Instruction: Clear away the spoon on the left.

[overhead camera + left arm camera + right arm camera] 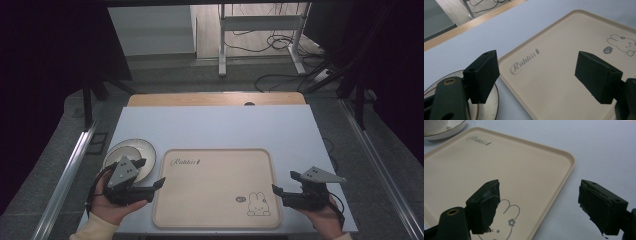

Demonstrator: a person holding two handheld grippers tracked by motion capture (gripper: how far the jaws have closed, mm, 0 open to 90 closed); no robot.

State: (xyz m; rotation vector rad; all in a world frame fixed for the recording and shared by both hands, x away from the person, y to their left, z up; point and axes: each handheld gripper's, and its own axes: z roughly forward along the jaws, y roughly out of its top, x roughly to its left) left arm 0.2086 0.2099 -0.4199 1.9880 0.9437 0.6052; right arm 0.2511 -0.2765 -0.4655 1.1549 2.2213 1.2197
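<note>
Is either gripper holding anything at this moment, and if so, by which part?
Nothing is held. The left gripper and right gripper both have their jaws open with nothing between them, at opposite edges of the tray; the plate lies untouched.

A pale table [215,125] carries a beige tray [215,187] and, beside it, seemingly a plate [142,152].
</note>
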